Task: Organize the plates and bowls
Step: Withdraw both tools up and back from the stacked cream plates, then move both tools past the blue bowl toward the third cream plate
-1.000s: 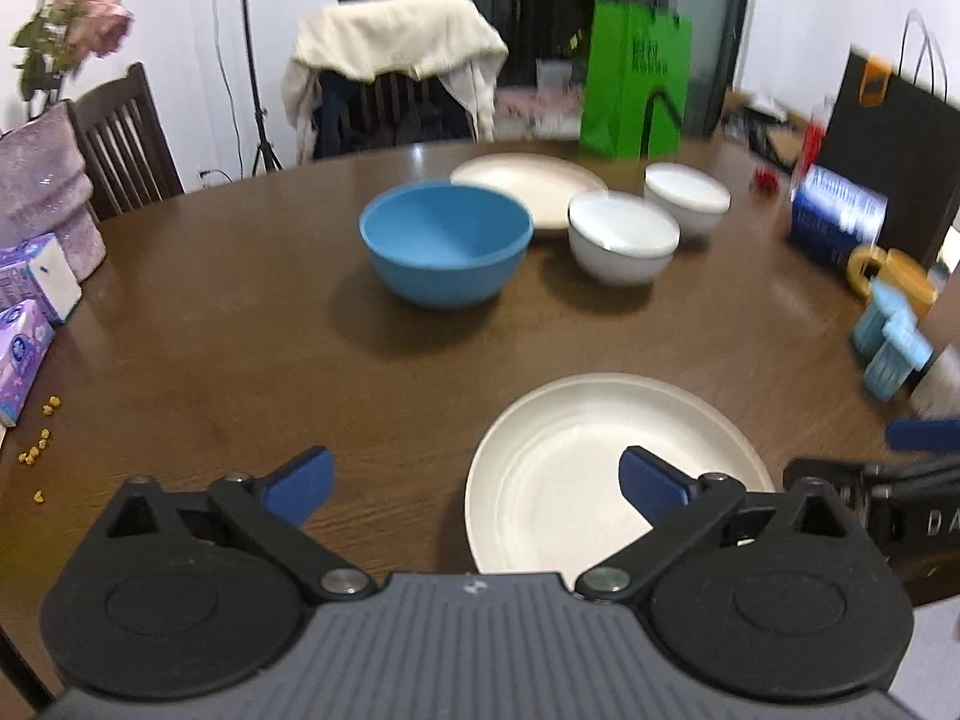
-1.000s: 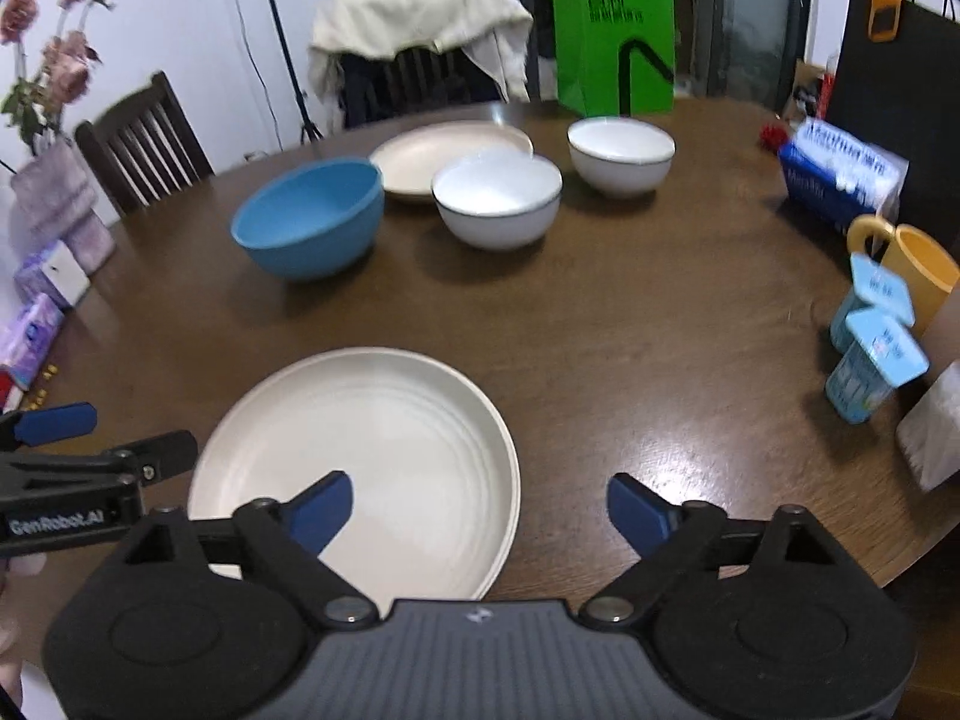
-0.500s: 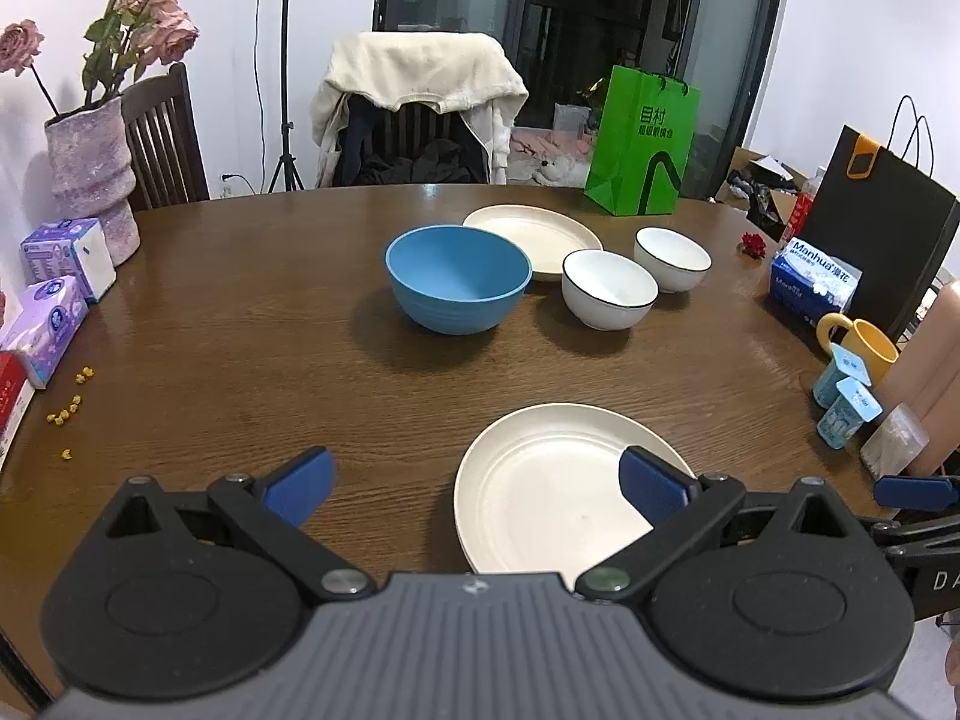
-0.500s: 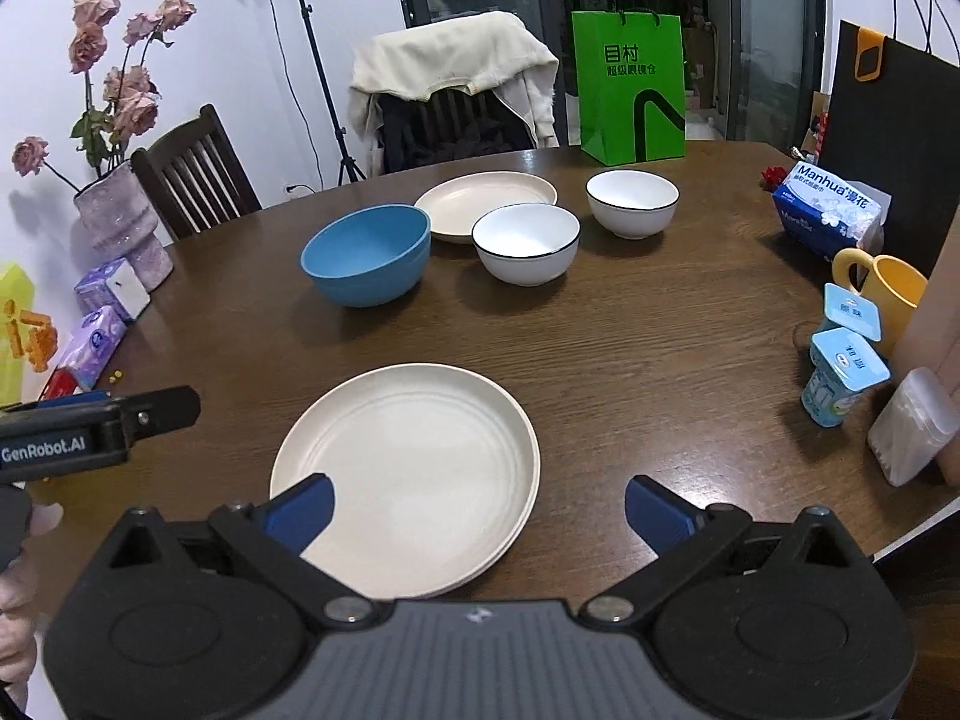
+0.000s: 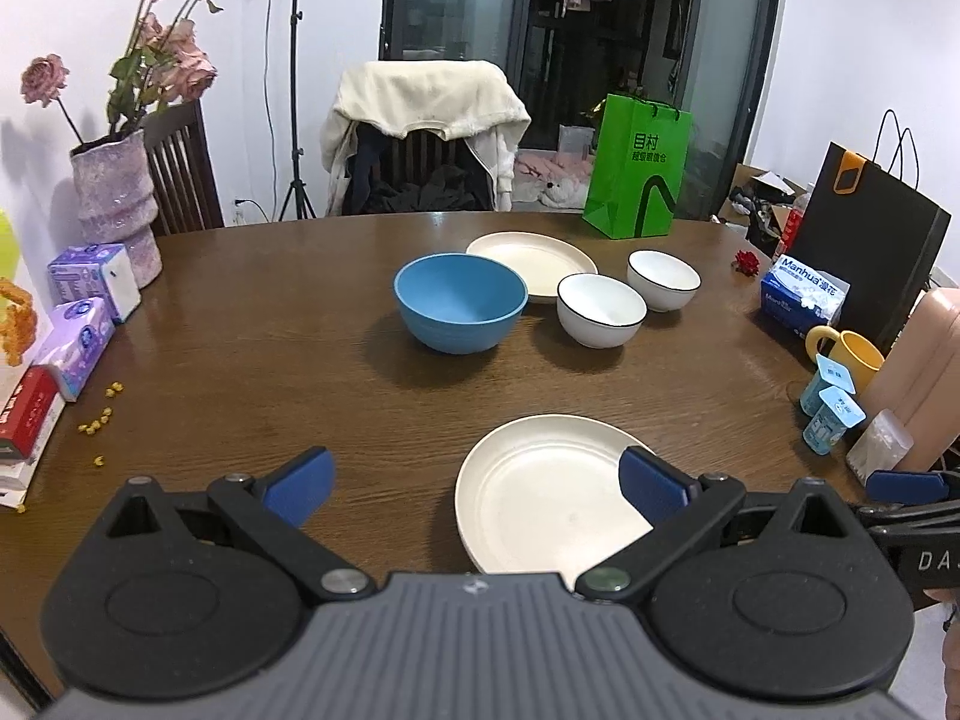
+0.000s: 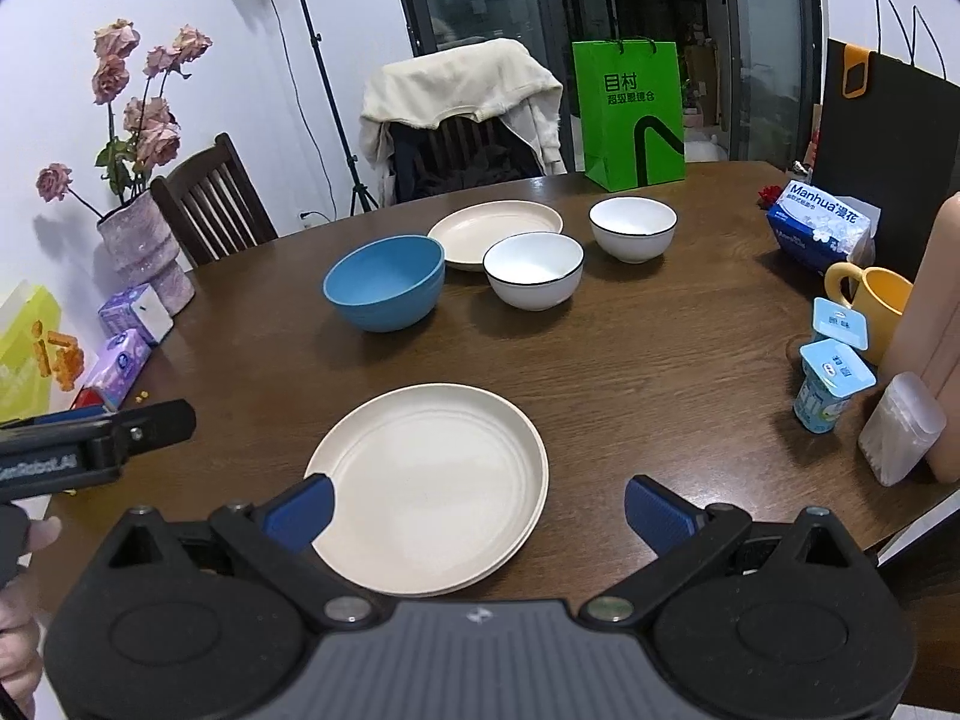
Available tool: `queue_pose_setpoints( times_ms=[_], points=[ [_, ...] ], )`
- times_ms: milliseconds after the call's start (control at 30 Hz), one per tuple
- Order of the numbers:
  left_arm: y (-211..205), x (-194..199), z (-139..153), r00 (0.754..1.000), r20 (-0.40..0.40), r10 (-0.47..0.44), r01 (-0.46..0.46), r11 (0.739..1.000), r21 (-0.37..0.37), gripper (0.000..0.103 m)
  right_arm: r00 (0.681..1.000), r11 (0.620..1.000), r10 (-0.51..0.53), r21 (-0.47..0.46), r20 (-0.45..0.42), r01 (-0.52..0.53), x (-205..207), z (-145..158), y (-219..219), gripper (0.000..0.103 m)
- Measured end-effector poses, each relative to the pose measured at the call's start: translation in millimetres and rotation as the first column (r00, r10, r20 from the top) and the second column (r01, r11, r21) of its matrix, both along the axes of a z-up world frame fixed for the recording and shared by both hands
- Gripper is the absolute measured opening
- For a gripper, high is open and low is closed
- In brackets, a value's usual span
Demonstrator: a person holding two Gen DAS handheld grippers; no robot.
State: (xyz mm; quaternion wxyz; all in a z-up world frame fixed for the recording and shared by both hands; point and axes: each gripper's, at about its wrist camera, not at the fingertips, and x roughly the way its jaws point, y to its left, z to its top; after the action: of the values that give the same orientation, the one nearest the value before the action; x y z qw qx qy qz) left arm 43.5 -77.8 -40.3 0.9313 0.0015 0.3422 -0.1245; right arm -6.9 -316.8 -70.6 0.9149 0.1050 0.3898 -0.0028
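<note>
Left gripper: we see its blue-padded fingers spread wide with nothing between them, held above the near edge of the worktop.
Right gripper: we find its fingers likewise parted and empty, above the worktop's near rim.
Near plate: a cream plate lying flat close to us; in the right wrist view it appears to sit on a second one, since a double rim shows at its lower right.
Far plate: cream, flat, behind the bowls toward the draped chair.
Blue bowl: upright at mid-worktop, just in front of the far plate's left edge.
White bowls: we count two with dark rims, the nearer one just right of the blue bowl, the farther one close behind it to the right.
Right side: yellow mug, two yogurt cups and a tissue pack, well apart from the dishes.
Left side: a vase of roses.
</note>
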Motion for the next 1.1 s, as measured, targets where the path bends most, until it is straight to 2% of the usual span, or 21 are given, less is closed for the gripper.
queue_pose_setpoints(
  times_ms=[267,533,767,1100],
  points=[
    [8.6,-14.5,9.3,0.999,-0.002,0.046,-0.046,0.999,0.005,0.103,1.000,1.000,-0.021,0.009,-0.002,0.021,-8.8,4.3,-0.1,0.103],
    [17.8,-11.0,20.0,0.998,0.006,0.057,-0.057,0.998,0.004,0.103,1.000,0.999,-0.023,0.024,-0.010,0.023,-5.9,9.2,1.7,0.103],
    [28.1,14.6,27.0,0.999,0.001,0.049,-0.049,0.999,0.002,0.103,0.999,0.999,-0.032,0.029,-0.014,0.033,12.8,13.1,5.4,0.103],
    [47.7,62.6,29.7,1.000,-0.012,0.012,-0.013,1.000,-0.011,0.103,0.997,0.997,-0.073,0.012,-0.038,0.073,59.6,18.6,11.8,0.103]
  ],
)
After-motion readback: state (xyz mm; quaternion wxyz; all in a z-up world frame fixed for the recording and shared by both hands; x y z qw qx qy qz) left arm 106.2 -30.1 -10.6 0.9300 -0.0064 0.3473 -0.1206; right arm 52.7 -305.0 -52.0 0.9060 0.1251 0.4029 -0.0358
